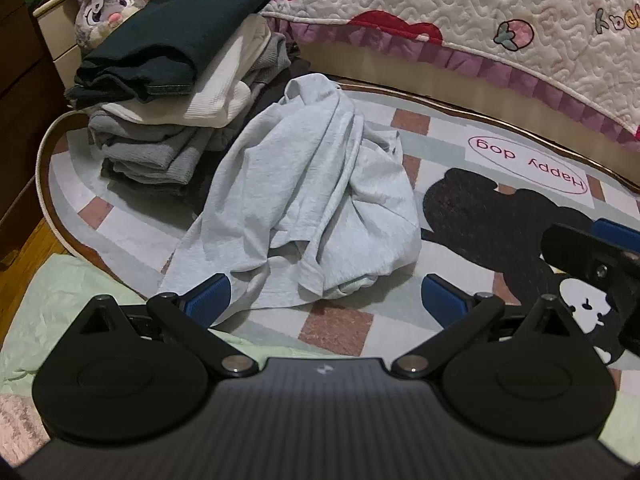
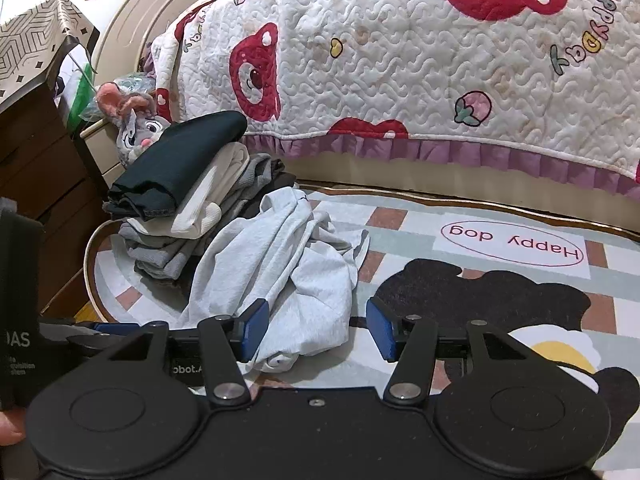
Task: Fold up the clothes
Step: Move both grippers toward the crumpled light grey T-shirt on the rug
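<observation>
**Crumpled garment and folded stack on patterned rug**

One crumpled pale grey cotton garment (image 1: pixel 304 200) is recorded in a loose heap on the checked cartoon-print rug (image 1: pixel 452 152) — unfolded, its lower hem lying just ahead of the left hand-held gripper (image 1: pixel 324 300). The blue pads of that gripper are seen spread wide apart, with nothing between them. The right hand-held gripper (image 2: pixel 316 334) is likewise held apart and empty; its left pad is seen against the edge of the garment, though contact cannot be confirmed.

Just beside the garment, on the left, a stack of folded clothes (image 1: pixel 160 108) is noted — a dark green piece (image 1: pixel 176 40) on top, cream beneath, then greys. A grey plush rabbit toy (image 1: pixel 98 4) is placed behind the stack. A white quilted bedspread with red bear print (image 2: pixel 400 60) and a purple frill is draped over the bed behind the rug.
</observation>
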Demonstrator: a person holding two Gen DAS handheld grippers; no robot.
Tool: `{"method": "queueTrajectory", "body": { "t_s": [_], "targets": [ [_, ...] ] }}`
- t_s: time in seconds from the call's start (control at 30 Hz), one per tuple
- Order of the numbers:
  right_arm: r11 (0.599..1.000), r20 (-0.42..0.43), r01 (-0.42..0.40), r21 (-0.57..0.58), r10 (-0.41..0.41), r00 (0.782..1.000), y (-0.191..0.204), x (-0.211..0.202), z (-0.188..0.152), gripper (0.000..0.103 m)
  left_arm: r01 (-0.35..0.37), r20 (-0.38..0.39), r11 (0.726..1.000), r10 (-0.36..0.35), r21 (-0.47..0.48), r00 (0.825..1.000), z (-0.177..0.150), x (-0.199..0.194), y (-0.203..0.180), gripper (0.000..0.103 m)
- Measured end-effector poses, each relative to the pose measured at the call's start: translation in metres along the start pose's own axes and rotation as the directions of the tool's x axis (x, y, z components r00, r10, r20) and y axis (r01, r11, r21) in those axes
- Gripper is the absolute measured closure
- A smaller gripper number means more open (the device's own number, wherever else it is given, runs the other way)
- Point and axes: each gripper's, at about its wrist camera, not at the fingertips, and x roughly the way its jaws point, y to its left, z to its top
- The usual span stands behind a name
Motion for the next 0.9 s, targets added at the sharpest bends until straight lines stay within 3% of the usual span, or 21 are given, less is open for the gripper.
{"method": "queueTrajectory", "body": {
  "t_s": [0.17,0.3,0.53,0.9],
  "targets": [
    [1.000,-0.001,0.005,-0.017,-0.005,1.000,0.003,0.001,-0.002,0.043,-0.010,-0.006,1.000,0.010,-0.003,1.000,0.001,0.001,-0.005,0.000],
    [0.999,-0.004,0.011,-0.032,-0.011,1.000,0.005,0.002,-0.004,0.043,0.023,-0.008,0.999,-0.023,-0.049,1.000,0.000,0.007,0.007,0.000],
    [0.998,-0.022,0.026,-0.048,-0.027,0.999,0.006,0.004,-0.003,0.043,0.001,-0.029,0.997,-0.003,-0.078,1.000,0.001,0.015,0.015,0.000],
    [0.998,-0.047,0.036,-0.048,-0.039,0.998,0.007,0.010,-0.004,0.043,0.036,-0.021,0.997,-0.038,-0.073,0.999,-0.002,0.015,0.015,0.000]
  ]
}}
